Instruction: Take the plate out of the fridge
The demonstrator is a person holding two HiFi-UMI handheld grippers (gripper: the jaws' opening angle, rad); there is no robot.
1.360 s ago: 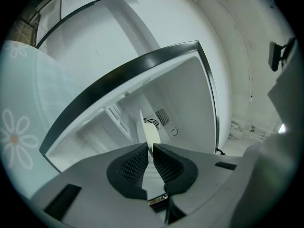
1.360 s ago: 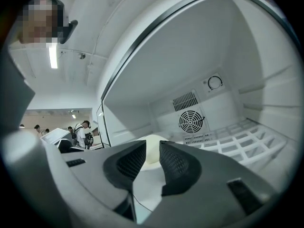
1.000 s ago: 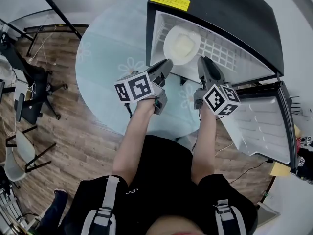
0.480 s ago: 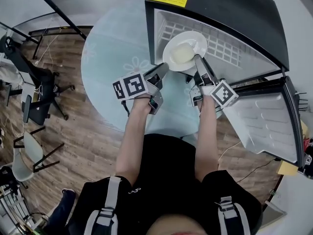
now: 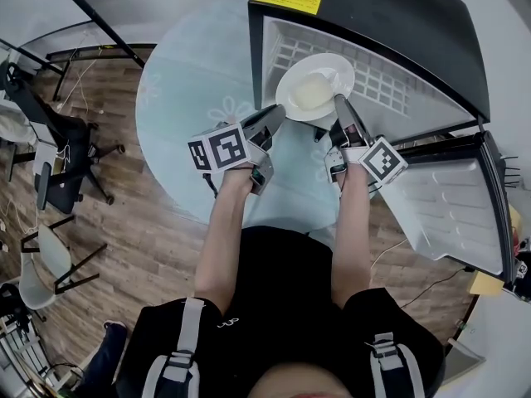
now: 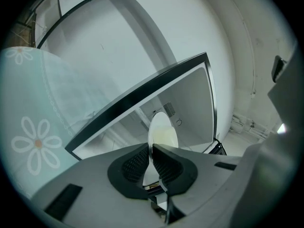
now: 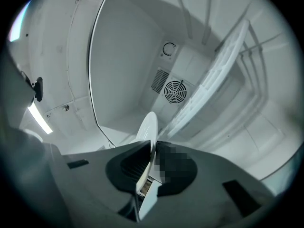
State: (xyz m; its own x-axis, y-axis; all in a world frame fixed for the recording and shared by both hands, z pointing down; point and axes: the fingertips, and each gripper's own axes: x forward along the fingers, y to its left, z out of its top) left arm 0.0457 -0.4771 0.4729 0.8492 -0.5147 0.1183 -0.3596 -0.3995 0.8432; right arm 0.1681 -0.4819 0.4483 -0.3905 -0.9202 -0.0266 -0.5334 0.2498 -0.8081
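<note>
A white plate [image 5: 314, 88] with a pale yellow centre hangs at the mouth of the open black mini fridge [image 5: 373, 23], held between both grippers. My left gripper [image 5: 282, 110] is shut on the plate's left rim. In the left gripper view the plate [image 6: 161, 129] stands edge-on between the pads of the gripper [image 6: 151, 151]. My right gripper [image 5: 338, 99] has just been closing and is now shut on the plate's lower right rim. In the right gripper view the plate's edge [image 7: 148, 125] runs between the pads of that gripper [image 7: 154, 151].
A wire shelf [image 5: 382, 85] lies inside the fridge behind the plate. The fridge door [image 5: 448, 210] stands swung open at the right. A pale blue round cloth with flower prints [image 5: 191, 89] lies beside the fridge. Office chairs [image 5: 58, 156] stand on the wood floor at the left.
The right gripper has rolled and closed onto the plate's rim, from which it stood apart before. The plate has come a little out of the fridge. The left gripper keeps its grip.
</note>
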